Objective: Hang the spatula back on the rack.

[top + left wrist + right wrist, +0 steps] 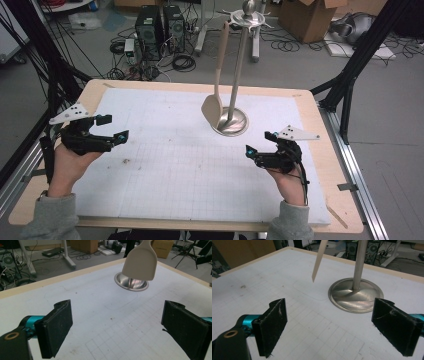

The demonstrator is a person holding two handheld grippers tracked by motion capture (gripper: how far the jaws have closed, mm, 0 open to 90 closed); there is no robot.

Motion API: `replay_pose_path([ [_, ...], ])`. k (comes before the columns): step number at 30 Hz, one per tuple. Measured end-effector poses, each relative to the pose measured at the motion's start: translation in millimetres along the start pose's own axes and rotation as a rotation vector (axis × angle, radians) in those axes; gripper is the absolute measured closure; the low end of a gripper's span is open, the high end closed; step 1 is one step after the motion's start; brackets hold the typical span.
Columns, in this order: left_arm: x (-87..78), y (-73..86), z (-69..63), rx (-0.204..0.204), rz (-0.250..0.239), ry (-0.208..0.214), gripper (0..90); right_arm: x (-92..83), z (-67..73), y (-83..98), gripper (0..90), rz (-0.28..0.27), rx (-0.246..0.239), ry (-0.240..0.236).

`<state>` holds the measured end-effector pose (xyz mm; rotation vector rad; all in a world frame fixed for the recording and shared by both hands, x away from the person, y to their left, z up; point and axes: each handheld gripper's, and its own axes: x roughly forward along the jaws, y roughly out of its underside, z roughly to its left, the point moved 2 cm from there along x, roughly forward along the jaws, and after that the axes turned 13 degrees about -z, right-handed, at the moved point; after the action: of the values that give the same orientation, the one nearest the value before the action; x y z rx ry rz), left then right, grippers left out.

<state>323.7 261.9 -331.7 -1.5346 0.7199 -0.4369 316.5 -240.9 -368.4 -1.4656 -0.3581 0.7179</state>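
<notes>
1. High view is showing the left gripper (pixel 116 127) near the left edge of the table (pixel 320 150), and the right gripper (pixel 259 143) near the right side; both are pointing toward the middle.
2. Left gripper view is showing its two black jaws standing wide apart, with nothing between them.
3. Right gripper view is showing its jaws also standing wide apart and holding nothing.
4. A beige spatula (pixel 215 95) is hanging from the top of a metal stand (pixel 235 120), at the far middle of the white mat (pixel 165 165).
5. The spatula blade (pixel 140 262) is hanging just above the round base (pixel 362 302) of the stand, well apart from both grippers.
</notes>
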Motion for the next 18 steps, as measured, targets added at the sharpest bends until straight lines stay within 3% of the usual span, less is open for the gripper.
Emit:
replay_pose_path([
  [3,-6.9,7.6,5.7,-0.02,-0.005,0.008,10.5,-0.3,0.1,0.0,12.3,0.001,0.002,0.002],
  [12,-24.1,20.8,11.5,-0.005,-0.007,-0.024,10.5,-3.0,-2.8,-0.5,12.3,-0.008,0.005,0.009],
  [18,-36.3,25.6,10.4,0.0,-0.01,-0.023,10.5,-5.0,-3.9,-0.6,12.3,-0.009,0.008,0.013],
])
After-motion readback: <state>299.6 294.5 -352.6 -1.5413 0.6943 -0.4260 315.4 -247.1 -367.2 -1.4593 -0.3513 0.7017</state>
